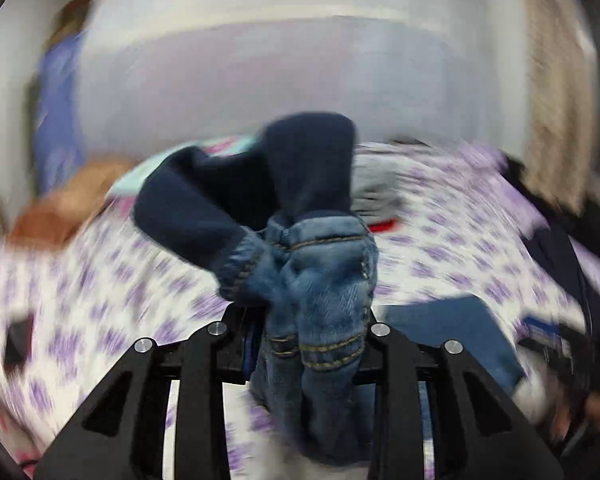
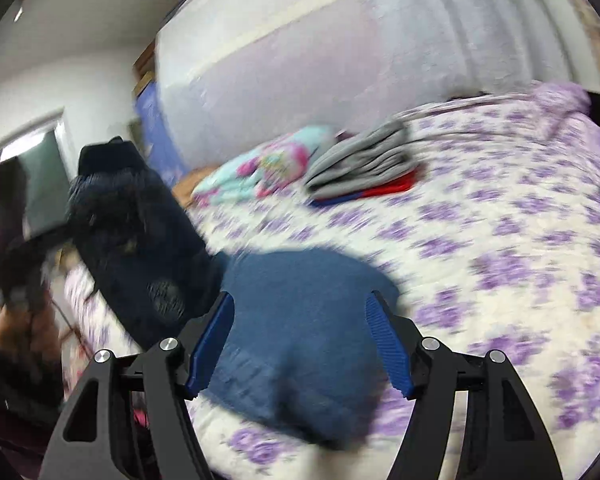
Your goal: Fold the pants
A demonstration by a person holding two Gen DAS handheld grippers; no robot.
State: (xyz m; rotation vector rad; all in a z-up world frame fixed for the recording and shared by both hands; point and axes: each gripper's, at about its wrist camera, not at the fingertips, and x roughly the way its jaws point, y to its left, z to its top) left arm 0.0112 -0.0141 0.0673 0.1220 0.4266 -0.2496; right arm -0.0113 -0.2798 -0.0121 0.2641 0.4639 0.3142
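My left gripper (image 1: 300, 320) is shut on the blue denim pants (image 1: 320, 280), holding a bunched end with yellow stitching above the bed; dark navy fabric of the pants rises beyond it. In the right wrist view the same pants (image 2: 140, 232) hang dark at the left, and a lighter blue part (image 2: 296, 328) lies on the bed. My right gripper (image 2: 300, 340) is open and empty, its blue fingers (image 2: 212, 344) on either side of that lighter blue cloth, just above it.
The bed has a white sheet with purple flowers (image 2: 500, 240). At its far side lie a folded stack of grey, red and blue clothes (image 2: 364, 168) and a turquoise and pink cloth (image 2: 260, 168). A pale wall (image 2: 340, 60) stands behind.
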